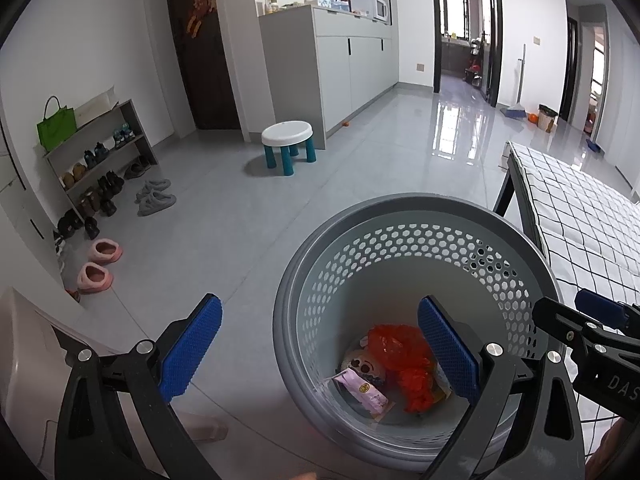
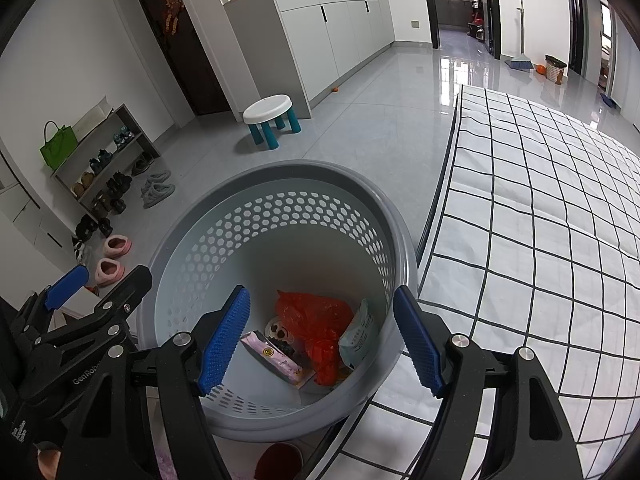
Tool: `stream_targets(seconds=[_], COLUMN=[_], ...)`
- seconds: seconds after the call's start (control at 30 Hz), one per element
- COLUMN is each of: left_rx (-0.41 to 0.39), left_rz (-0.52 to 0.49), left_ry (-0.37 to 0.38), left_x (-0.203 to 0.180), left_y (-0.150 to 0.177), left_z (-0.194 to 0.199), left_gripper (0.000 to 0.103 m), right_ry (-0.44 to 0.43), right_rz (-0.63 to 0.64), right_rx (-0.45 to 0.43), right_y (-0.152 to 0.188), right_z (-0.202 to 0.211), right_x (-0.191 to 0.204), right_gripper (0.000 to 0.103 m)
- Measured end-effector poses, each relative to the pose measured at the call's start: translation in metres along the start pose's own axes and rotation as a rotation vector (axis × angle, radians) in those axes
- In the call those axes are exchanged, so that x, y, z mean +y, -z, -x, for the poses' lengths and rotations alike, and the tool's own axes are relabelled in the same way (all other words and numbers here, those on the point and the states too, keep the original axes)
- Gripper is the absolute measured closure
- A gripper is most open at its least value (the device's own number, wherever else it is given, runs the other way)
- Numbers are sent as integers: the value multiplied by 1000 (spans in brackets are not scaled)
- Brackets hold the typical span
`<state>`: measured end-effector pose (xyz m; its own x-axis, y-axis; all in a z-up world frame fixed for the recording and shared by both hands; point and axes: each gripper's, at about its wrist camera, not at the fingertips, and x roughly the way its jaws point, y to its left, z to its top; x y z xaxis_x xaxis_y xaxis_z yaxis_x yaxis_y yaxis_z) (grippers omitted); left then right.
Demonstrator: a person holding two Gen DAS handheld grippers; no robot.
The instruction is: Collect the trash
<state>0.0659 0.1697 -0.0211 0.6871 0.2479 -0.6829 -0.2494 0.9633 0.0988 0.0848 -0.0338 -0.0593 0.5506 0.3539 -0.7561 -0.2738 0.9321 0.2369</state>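
A grey perforated bin (image 1: pixel 416 216) stands on the floor beside the table; it also shows in the right wrist view (image 2: pixel 280 176). Inside lie a red plastic bag (image 1: pixel 400 356) (image 2: pixel 320 320), a pink wrapper (image 1: pixel 364 392) (image 2: pixel 272 356), a pale blue-grey packet (image 2: pixel 358 336) and a round printed wrapper (image 1: pixel 364 364). My left gripper (image 1: pixel 320 352) is open and empty above the bin's left rim. My right gripper (image 2: pixel 320 344) is open and empty over the bin's mouth. Each gripper shows at the edge of the other's view.
A table with a white checked cloth (image 2: pixel 540 220) (image 1: pixel 580 208) stands right of the bin. A white stool with teal legs (image 1: pixel 288 140), a shoe rack (image 1: pixel 100 152), grey shoes (image 1: pixel 156 198) and pink slippers (image 1: pixel 98 264) lie to the left. A broom (image 2: pixel 520 60) and another basket (image 2: pixel 556 68) are far back.
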Motion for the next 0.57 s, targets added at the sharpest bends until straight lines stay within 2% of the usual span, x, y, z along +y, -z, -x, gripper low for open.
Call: stream_targets(seconds=[0.57], left_rx=[0], left_rz=[5], left_ry=[4], left_x=[1], left_y=[0], left_z=[0], left_gripper=[6], right_ry=[1], right_rz=[0], right_rx=[-1], right_y=[0], right_z=[0], right_x=[0], right_gripper=[32])
